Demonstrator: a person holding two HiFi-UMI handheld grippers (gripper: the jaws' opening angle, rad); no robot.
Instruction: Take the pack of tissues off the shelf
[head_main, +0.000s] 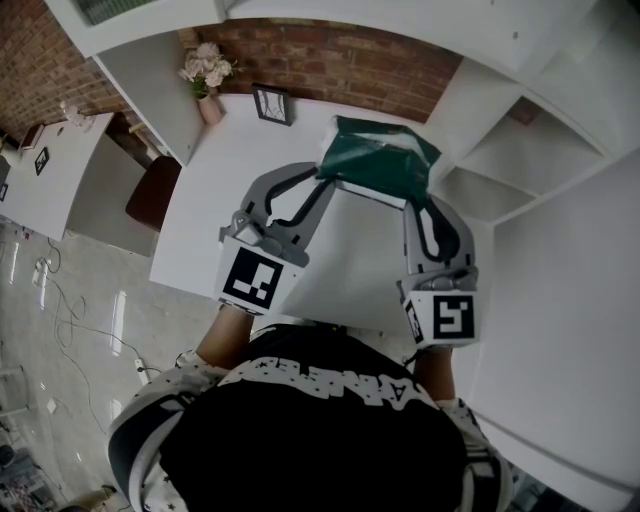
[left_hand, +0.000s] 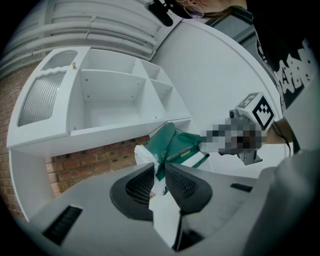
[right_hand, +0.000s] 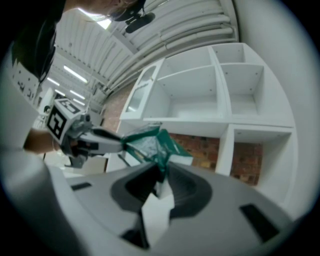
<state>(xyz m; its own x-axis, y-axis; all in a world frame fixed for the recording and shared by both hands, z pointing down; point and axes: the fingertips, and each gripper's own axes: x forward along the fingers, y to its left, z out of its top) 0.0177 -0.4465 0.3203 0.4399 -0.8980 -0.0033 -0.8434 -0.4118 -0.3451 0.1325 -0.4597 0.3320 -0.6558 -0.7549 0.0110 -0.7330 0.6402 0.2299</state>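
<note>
The soft green plastic pack of tissues (head_main: 378, 158) hangs in the air above the smooth white table (head_main: 215, 190), stretched between the two grippers, with the brick wall (head_main: 340, 60) behind it. The left gripper (head_main: 325, 178) has its ribbed dark jaws closed on the crumpled end of the pack of tissues (left_hand: 175, 145), where white tissue bulges out of the wrapper. The right gripper (head_main: 418, 198) pinches the opposite end, its jaws pressed together on a thin fold of the glossy, wrinkled film (right_hand: 159, 145). The white boxy shelf unit (left_hand: 115, 95) stands with open square compartments just beside the pack. At the far end of the table sit a pink vase of pale flowers (head_main: 207, 80) and a small dark picture frame (head_main: 272, 103).
</note>
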